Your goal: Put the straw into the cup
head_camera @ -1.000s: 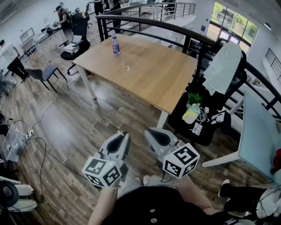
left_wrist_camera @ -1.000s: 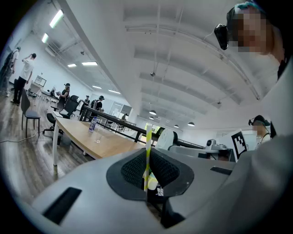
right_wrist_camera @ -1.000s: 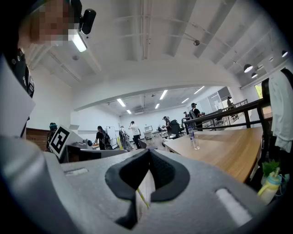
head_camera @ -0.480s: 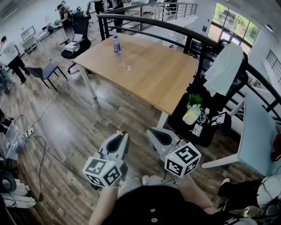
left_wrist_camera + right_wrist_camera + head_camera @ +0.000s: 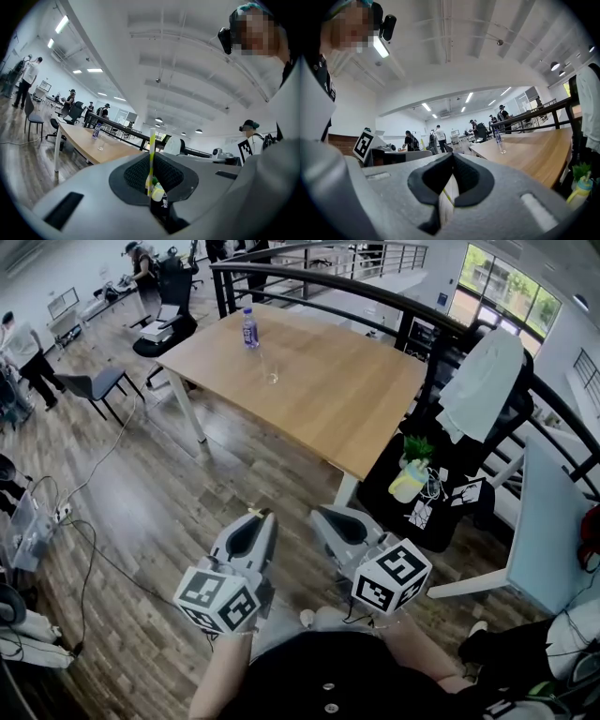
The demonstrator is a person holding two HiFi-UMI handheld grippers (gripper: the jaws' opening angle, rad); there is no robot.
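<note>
My left gripper (image 5: pixel 257 516) is shut on a white straw with a yellow-green stripe (image 5: pixel 152 157), which stands upright between its pads (image 5: pixel 138 174). My right gripper (image 5: pixel 321 517) hangs beside it, its jaws closed on a white strip with a yellow-green line (image 5: pixel 448 199); I cannot tell what that strip is. Both grippers point level over the wooden floor, well short of the table. The cup (image 5: pixel 272 378), a small clear glass, stands far off on the wooden table (image 5: pixel 319 404), and it also shows in the left gripper view as the cup (image 5: pixel 100 146) and in the right gripper view as the cup (image 5: pixel 502 149).
A water bottle (image 5: pixel 249 331) stands on the table behind the cup. A black railing (image 5: pixel 394 306) runs past the table's far side. A dark stand with a plant and yellow bottle (image 5: pixel 410 479) sits right of the table, a white table (image 5: pixel 553 521) further right. Cables (image 5: pixel 94 549) cross the floor at left.
Both grippers have kept their places and their grips. The head view has drifted slightly, and a person at the far left has walked on.
</note>
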